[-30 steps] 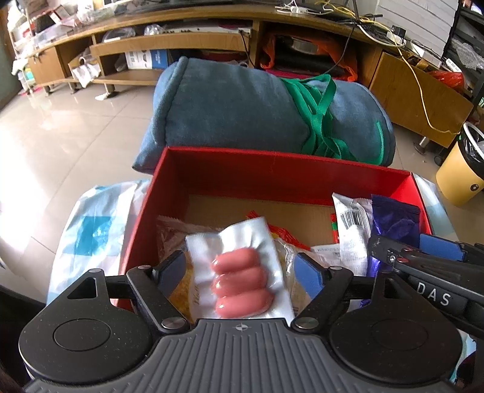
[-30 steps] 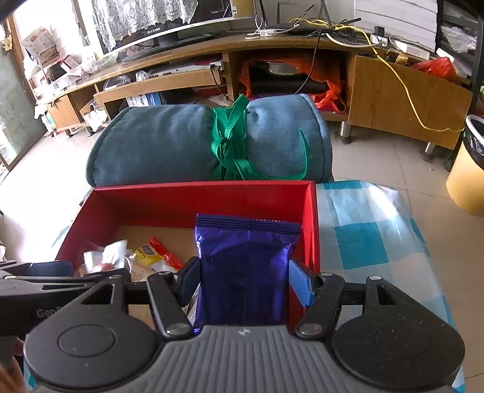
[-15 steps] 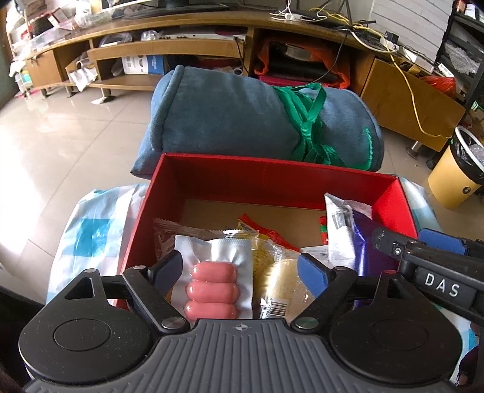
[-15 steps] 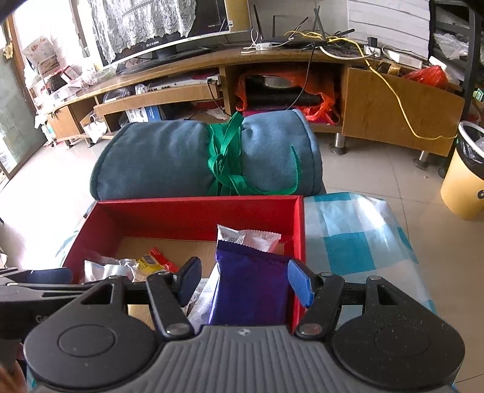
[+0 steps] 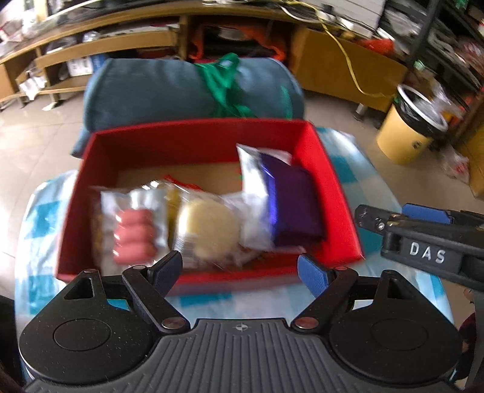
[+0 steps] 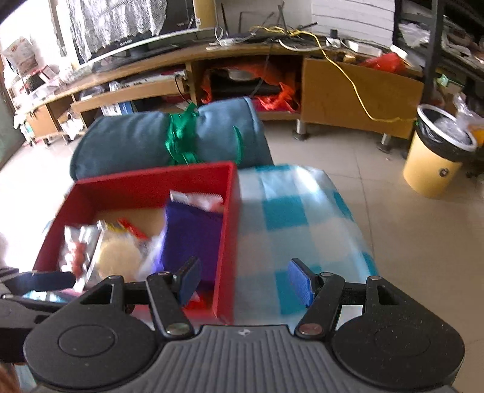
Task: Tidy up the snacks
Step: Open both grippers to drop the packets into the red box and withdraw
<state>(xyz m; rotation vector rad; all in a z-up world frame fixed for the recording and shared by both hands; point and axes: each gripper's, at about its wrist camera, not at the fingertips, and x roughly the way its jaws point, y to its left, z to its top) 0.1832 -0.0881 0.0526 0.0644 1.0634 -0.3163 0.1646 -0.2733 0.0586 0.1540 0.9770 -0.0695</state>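
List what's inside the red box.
Inside the red box: a sausage pack, a round pastry, a purple packet and a white wrapper. Items underneath are covered.

Rolled blue-grey blanket, tied with green strap, lying just behind box. Blue-white checked cloth over table surface. Long wooden TV stand along far wall; yellow cable trailing down its front. Yellow bin with black liner on tiled floor, right. Lace curtain upper left.
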